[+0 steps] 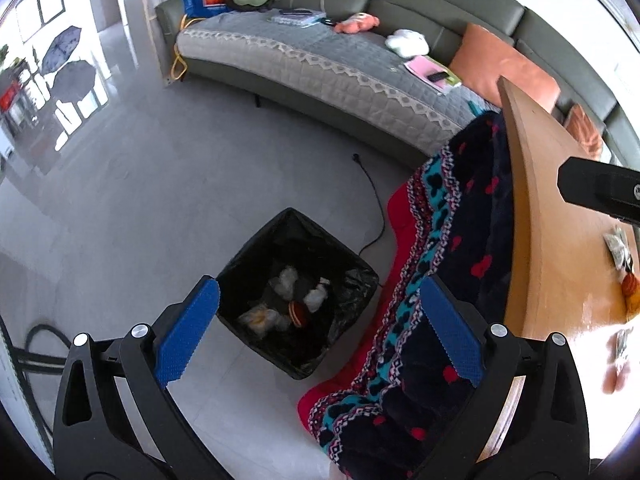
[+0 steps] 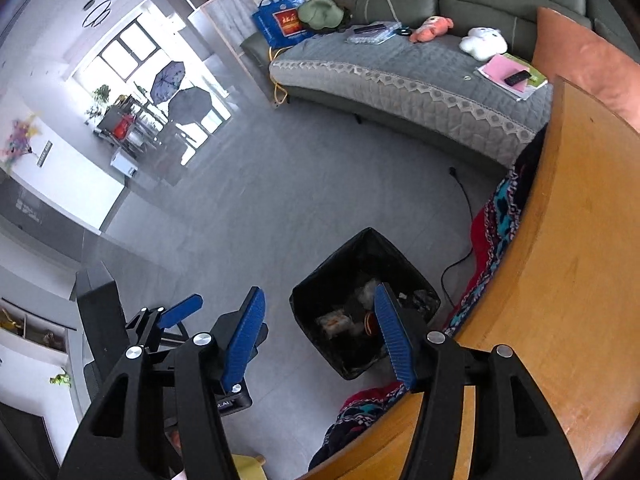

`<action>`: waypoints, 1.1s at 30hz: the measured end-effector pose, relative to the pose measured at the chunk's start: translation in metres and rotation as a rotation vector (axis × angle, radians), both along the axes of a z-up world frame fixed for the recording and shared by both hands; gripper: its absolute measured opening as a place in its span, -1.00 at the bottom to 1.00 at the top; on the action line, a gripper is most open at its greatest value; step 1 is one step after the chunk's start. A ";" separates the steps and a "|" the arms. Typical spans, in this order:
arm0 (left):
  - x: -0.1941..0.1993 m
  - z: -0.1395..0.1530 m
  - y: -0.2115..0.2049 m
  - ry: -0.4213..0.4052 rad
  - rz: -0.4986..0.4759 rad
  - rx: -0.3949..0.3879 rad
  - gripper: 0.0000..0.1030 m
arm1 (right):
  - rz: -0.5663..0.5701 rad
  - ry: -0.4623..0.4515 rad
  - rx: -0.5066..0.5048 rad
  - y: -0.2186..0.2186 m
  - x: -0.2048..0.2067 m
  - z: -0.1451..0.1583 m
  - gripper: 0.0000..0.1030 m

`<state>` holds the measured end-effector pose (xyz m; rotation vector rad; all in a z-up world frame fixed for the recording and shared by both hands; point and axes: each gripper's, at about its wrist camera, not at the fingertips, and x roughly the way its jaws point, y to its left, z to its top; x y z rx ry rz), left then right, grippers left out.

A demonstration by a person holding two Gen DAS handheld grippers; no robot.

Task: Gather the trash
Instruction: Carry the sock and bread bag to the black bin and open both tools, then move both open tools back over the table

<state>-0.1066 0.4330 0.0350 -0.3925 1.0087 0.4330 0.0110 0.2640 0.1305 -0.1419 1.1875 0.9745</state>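
Left gripper (image 1: 316, 324) hung over the black-lined trash bin (image 1: 298, 296) on the floor, jaws spread wide with nothing between them; right gripper (image 2: 320, 336) was beside it, jaws about half open and also empty. White wads and an orange-red piece of trash (image 1: 298, 308) lay in the bottom of the bin, which stood just beside the wooden table (image 1: 560, 240) with its patterned blanket (image 1: 436, 280). More scraps (image 1: 620, 252) sat on the table top.

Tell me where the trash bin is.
The black-lined trash bin stands on the floor, centre of both wrist views, just left of the patterned blanket hanging off the wooden table.
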 end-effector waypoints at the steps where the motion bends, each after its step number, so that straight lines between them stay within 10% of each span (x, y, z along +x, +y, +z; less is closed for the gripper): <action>1: 0.002 0.001 -0.004 0.000 -0.009 0.004 0.88 | -0.006 0.001 0.003 -0.003 0.002 0.000 0.14; 33: 0.085 0.051 -0.234 -0.054 -0.540 0.101 0.88 | -0.420 -0.038 0.085 -0.263 0.029 0.031 0.14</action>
